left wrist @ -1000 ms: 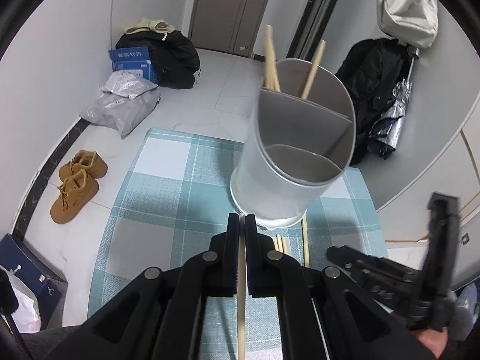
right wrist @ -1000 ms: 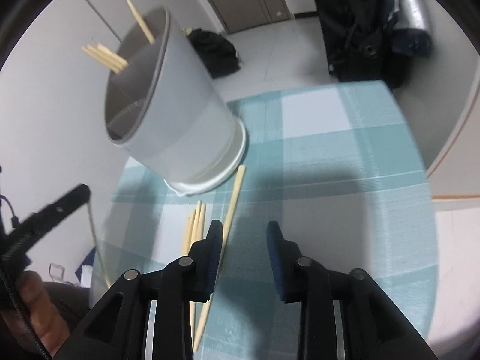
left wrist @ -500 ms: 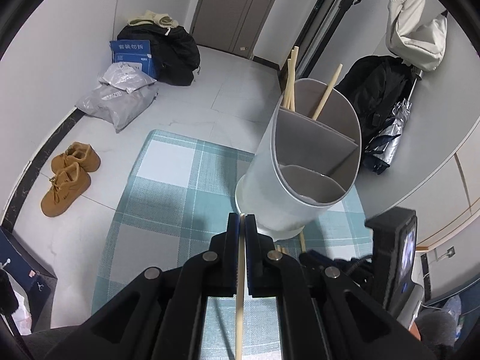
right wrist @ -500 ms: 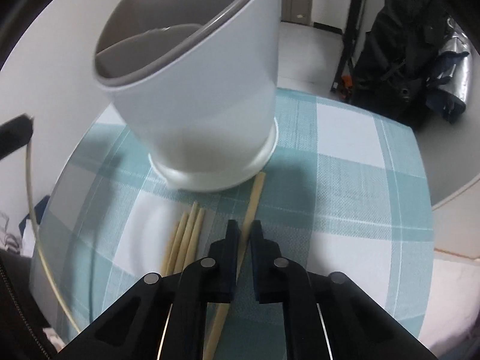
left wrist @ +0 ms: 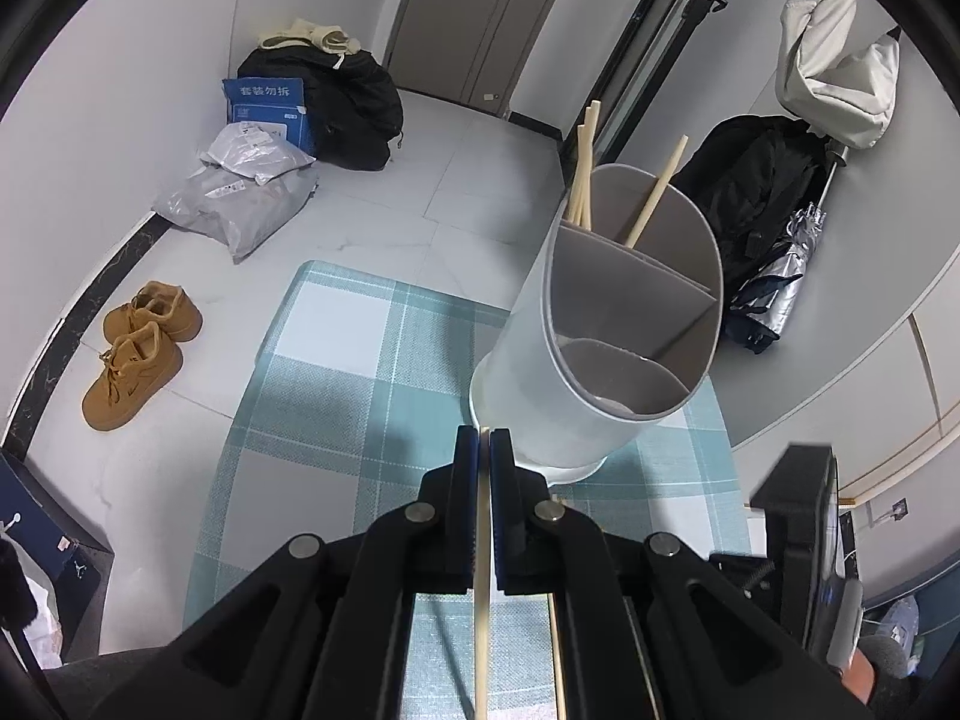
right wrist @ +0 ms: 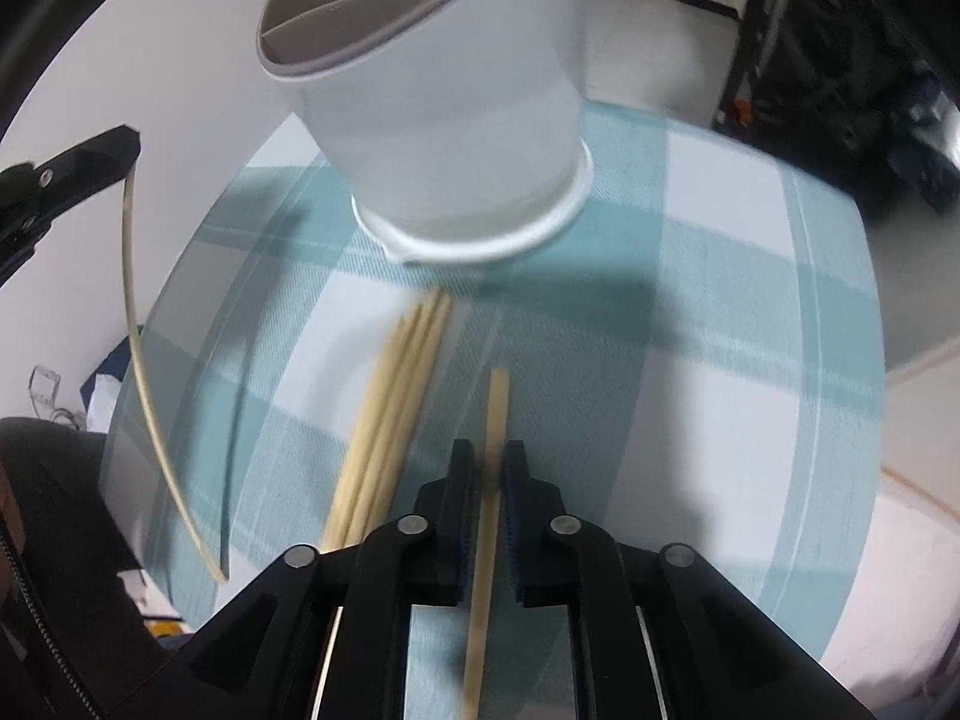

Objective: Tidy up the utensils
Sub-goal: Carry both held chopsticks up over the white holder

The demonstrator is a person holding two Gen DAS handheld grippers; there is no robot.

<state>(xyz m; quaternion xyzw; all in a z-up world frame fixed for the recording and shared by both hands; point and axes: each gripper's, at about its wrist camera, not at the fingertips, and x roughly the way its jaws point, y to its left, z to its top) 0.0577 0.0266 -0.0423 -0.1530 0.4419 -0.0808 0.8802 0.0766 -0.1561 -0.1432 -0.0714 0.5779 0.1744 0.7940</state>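
Note:
A white divided utensil holder (left wrist: 606, 324) stands on the teal checked cloth (left wrist: 360, 372), with several chopsticks (left wrist: 585, 174) in its far compartment. My left gripper (left wrist: 485, 438) is shut on one chopstick (left wrist: 481, 630), held above the cloth just left of the holder's base. My right gripper (right wrist: 486, 450) is shut on another chopstick (right wrist: 489, 480), lifted a little off the cloth in front of the holder (right wrist: 444, 96). A bundle of loose chopsticks (right wrist: 390, 408) lies on the cloth to its left. The left gripper (right wrist: 129, 141) and its chopstick show at the left edge.
The table's round edge (right wrist: 864, 300) drops to a tiled floor. On the floor are brown shoes (left wrist: 135, 354), grey bags (left wrist: 240, 198) and a black bag (left wrist: 336, 102). Dark coats and an umbrella (left wrist: 774, 240) hang at the right.
My right gripper closed on the single chopstick by the holder and has drawn it back off the cloth. My left gripper rose slightly, still holding its chopstick.

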